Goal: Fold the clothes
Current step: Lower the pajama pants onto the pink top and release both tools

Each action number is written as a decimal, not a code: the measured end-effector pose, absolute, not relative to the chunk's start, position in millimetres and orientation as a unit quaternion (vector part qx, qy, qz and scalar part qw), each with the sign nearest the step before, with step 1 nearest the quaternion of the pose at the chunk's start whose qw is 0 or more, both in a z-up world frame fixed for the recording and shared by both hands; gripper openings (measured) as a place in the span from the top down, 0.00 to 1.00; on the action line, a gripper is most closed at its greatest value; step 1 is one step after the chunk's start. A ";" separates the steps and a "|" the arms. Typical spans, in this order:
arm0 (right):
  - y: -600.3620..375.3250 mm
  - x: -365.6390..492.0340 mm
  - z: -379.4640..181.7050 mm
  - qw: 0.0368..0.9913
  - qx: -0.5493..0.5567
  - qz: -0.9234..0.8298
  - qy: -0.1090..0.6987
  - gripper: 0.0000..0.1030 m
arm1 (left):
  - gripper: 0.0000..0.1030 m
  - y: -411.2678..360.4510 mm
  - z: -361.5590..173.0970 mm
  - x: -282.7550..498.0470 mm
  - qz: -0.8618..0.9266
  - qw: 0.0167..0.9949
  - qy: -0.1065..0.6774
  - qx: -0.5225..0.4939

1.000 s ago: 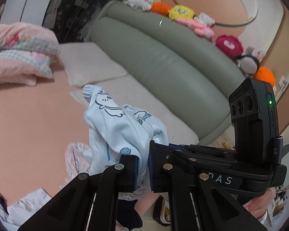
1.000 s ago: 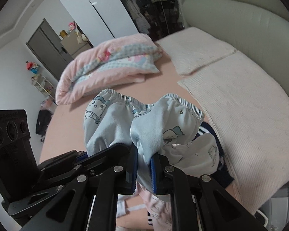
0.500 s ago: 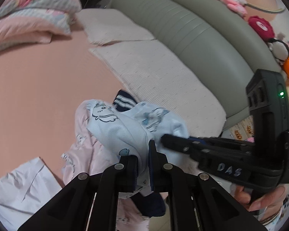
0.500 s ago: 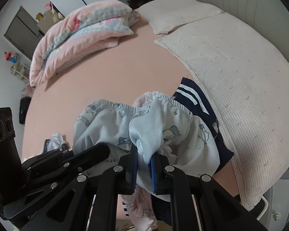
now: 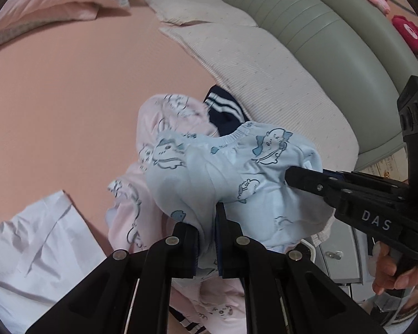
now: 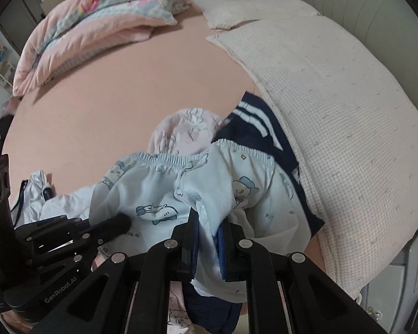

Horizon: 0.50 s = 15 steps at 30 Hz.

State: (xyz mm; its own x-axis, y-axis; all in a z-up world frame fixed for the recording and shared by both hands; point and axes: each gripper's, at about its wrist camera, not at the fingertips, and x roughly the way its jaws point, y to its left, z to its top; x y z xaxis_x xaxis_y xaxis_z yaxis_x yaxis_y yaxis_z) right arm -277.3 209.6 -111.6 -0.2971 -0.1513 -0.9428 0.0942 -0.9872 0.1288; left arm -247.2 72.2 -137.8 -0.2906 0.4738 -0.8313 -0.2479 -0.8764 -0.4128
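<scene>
Nearest to my left camera, the left gripper (image 5: 207,239) has its fingers pinching a fold of the light blue printed shorts (image 5: 237,172). In my right camera, the right gripper (image 6: 207,239) has its fingers likewise clamped on another fold of the same garment. Each gripper enters the other's view: the right at 3 o'clock in the left camera, gripped by a hand (image 5: 395,272) at 4 o'clock; the left at 8 o'clock in the right camera.

The shorts are held just above a heap of clothes at the near edge of the bed (image 6: 111,97). Under them lie a pink printed garment (image 5: 170,117) and a navy garment with white stripes (image 6: 259,122). A white garment (image 5: 33,239) lies at 8 o'clock in the left view.

Beyond the heap, the pink sheet is bare. A cream waffle blanket (image 6: 334,111) runs along 2 o'clock. A folded pink quilt (image 6: 97,22) sits at 11 o'clock. A grey-green padded headboard (image 5: 320,27) closes the far side, with plush toys (image 5: 406,30) on top.
</scene>
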 end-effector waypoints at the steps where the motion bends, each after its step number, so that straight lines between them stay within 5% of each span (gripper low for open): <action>1: 210.0 -276.7 -113.6 0.073 0.589 -0.804 -0.024 0.90 | 0.93 72.4 -137.5 -245.8 0.797 0.227 -0.100 -0.551; 3: 210.5 -275.6 -117.2 0.065 0.593 -0.802 -0.022 0.88 | 0.91 73.0 -137.0 -243.2 0.797 0.227 -0.096 -0.552; 5: 208.4 -274.4 -118.6 0.054 0.599 -0.799 -0.005 0.73 | 0.89 73.5 -136.4 -240.5 0.797 0.228 -0.092 -0.552; 6: 207.0 -273.3 -118.4 0.050 0.600 -0.798 0.004 0.65 | 0.78 73.7 -136.1 -239.2 0.797 0.228 -0.090 -0.552; 8: 203.1 -268.7 -114.3 0.049 0.599 -0.799 0.021 0.31 | 0.35 74.6 -129.1 -236.5 0.798 0.231 -0.084 -0.550; 9: 202.8 -266.2 -110.7 0.050 0.598 -0.800 0.021 0.29 | 0.10 74.9 -124.2 -234.2 0.799 0.234 -0.081 -0.547; 15: 204.5 -256.4 -81.6 0.030 0.590 -0.807 0.001 0.28 | 0.08 66.5 -92.2 -219.0 0.814 0.236 -0.087 -0.523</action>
